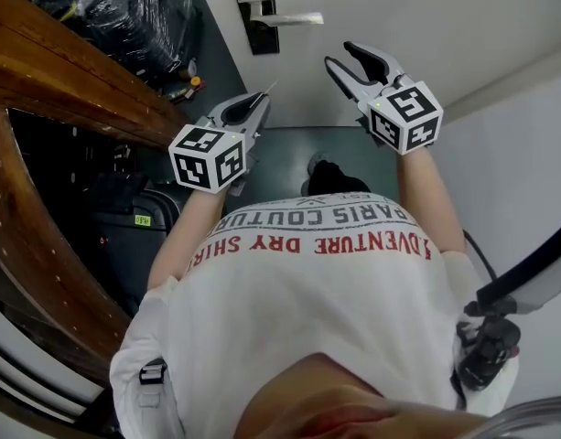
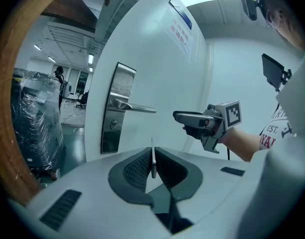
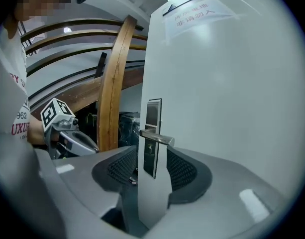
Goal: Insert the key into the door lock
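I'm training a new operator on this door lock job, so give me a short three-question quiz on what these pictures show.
1. True or false: the right gripper has its jaws shut on the door handle.
2. Which gripper holds the key? A) the left gripper; B) the right gripper; C) neither.
3. Fill in the gap: on the lock plate, the keyhole sits ___ the door handle.

Key:
1. False: its jaws stand open with nothing in them.
2. A: the key's blade stands upright between the closed jaws.
3. below
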The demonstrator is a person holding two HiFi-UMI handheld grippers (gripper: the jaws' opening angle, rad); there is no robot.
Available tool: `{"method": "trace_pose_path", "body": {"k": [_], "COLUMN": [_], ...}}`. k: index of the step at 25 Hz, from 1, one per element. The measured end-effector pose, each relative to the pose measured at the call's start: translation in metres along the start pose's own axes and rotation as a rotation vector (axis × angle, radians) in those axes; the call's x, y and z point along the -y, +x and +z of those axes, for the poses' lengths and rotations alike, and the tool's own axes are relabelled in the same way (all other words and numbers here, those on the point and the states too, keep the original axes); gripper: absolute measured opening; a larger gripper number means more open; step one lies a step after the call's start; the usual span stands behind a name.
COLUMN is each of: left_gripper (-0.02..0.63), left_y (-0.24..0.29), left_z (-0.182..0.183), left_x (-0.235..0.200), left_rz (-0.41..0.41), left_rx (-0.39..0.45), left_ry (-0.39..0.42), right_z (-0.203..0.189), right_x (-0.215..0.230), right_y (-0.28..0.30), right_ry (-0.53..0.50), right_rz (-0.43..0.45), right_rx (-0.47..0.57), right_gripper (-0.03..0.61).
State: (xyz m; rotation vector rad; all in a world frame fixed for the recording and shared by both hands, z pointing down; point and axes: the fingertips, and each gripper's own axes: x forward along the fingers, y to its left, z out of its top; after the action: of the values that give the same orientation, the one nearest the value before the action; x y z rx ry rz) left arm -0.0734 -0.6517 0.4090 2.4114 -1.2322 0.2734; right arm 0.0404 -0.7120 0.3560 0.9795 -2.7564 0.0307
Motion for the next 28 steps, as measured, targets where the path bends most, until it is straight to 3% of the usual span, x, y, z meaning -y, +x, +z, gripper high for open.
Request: {"method": "trace_pose_path", "body": {"k": [6,11,21,23,28], "left_gripper": [0.022,0.023,0.023,0.023,0.022], "left_y": [0.019,0.015,0.02,0.025,0.048], "left_z": [-0.003,-0.001,0.017,0.021,0.033], "left_x": [-0.035,-0.041,-0.058,-0.064,-0.076], "left_rz": [0.055,0.051,0.086,0.107,0.062], "left_rx": [-0.003,-0.006,0.076,0.125,0.274], "left_ry": [-0.078,-0.099,-0.167,-0.226,-0.532], "right_z": [-0.01,0.001,0.005,0.008,0.01], "right_x": [0.047,0.041,0.032,0.032,0.032], "right_y": [0.067,0.079,0.078,0.076,0.076], "right_ry": [0.022,-0.011,-0.008,0.005,0.008], "right_rz": [0.054,0.089,0.107,0.11,0.116], "right_rx": [-0.034,-0.036,-0.038,-0.033,-0.039], "right_gripper": [0.19,0.189,0.176,0.176,0.175]}}
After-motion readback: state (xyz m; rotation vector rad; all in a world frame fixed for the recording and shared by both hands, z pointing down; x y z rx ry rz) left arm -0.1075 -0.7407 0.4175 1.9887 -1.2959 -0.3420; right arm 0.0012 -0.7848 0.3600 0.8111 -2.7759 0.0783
